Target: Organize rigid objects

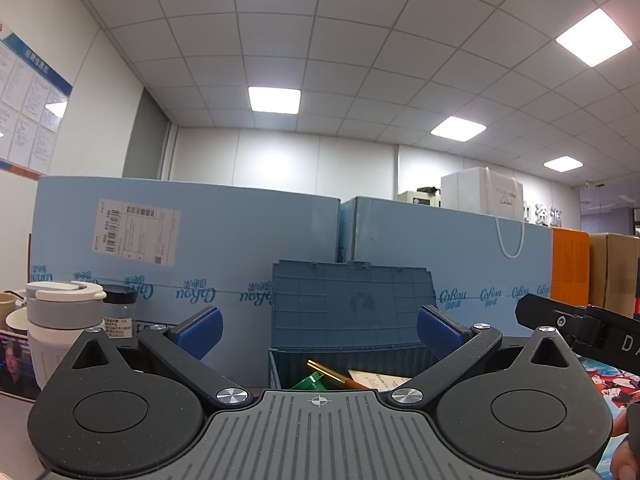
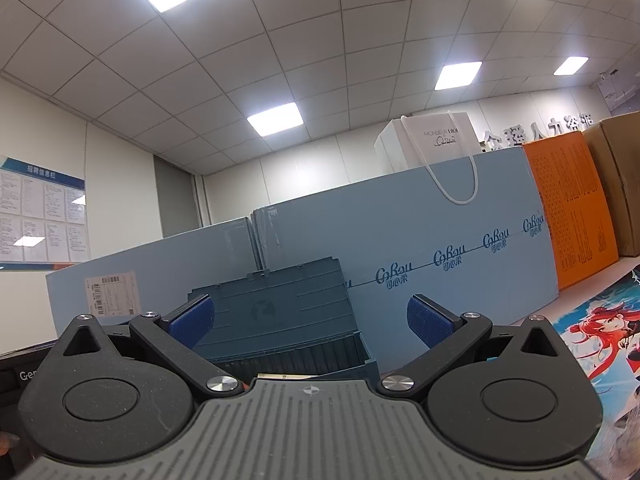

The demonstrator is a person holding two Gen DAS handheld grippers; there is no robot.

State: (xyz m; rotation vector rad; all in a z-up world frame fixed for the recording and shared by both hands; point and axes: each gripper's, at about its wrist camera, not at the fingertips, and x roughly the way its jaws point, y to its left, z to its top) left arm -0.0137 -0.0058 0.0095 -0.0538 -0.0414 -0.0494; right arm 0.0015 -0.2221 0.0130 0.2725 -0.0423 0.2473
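Nearest to us, our left gripper (image 1: 318, 334) has its blue-padded fingers (image 1: 202, 330) spread wide with nothing between them. Our right gripper (image 2: 310, 322) is likewise spread wide and empty; part of its black body also shows at the right edge of the left view. Both point roughly level across the desk, so each camera takes in more ceiling than tabletop. We judge this a poised stance facing the bin rather than a reach for anything.

Just past the fingers of both sits the blue-grey storage bin (image 1: 352, 350), its ribbed hinged lid (image 1: 350, 300) standing upright behind the opening. The raised lid leaves the interior free for dropping things in. Inside, in the left view, lie a gold-tipped pen (image 1: 334, 374), a green plastic piece (image 1: 310, 382) and a printed paper slip (image 1: 380, 380), so some sorting looks done already.

To the left of the bin stand a white and grey lidded cup (image 1: 62, 312) and a black-capped clear jar (image 1: 118, 310), likely candidates still outside it. A bright illustrated mat (image 2: 592, 344) covers the desk at the right.

Behind everything a row of light blue cartons (image 1: 200, 232) walls off the desk, and a white paper gift bag (image 2: 430, 142) sits on top.
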